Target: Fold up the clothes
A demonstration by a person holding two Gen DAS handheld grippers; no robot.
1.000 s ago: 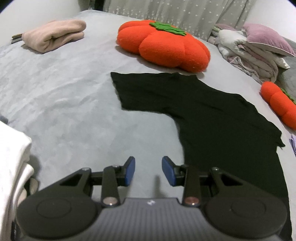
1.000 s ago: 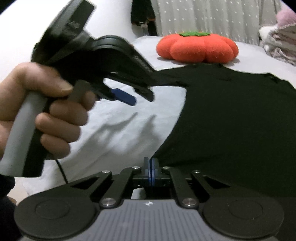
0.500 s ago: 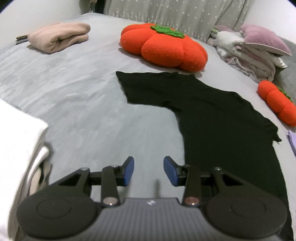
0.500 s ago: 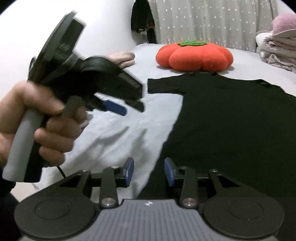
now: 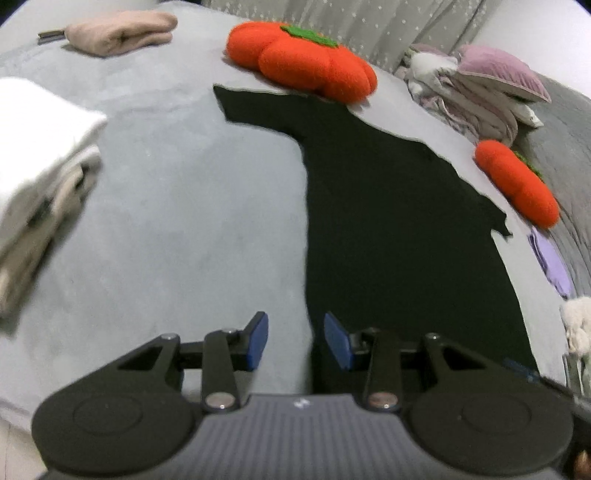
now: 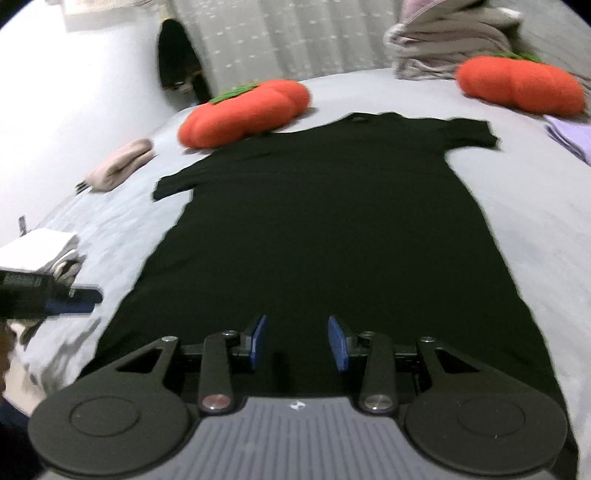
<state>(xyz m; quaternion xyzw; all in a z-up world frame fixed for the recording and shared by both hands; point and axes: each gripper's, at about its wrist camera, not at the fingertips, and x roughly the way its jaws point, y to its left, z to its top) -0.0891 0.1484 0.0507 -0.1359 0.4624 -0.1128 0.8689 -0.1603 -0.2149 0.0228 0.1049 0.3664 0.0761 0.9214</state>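
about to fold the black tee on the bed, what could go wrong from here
1. The big pumpkin cushion sits at the tee collar, maybe touching; a fold toward it could snag.
2. Both grippers, left and right, are open and empty; a shallow pinch may also catch the bedsheet.

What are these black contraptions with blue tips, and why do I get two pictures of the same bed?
They are hand-held tongs, one in each of a person's hands, each with a camera looking forward along its two fingers. One picture comes from the left tongs, the other from the right tongs. Both stand open and hold nothing; the right ones have just been opening. On the grey bed a black T-shirt lies spread flat, ready for folding. Around it are two orange pumpkin cushions, a folded pink garment, a white folded stack and a heap of bedding.
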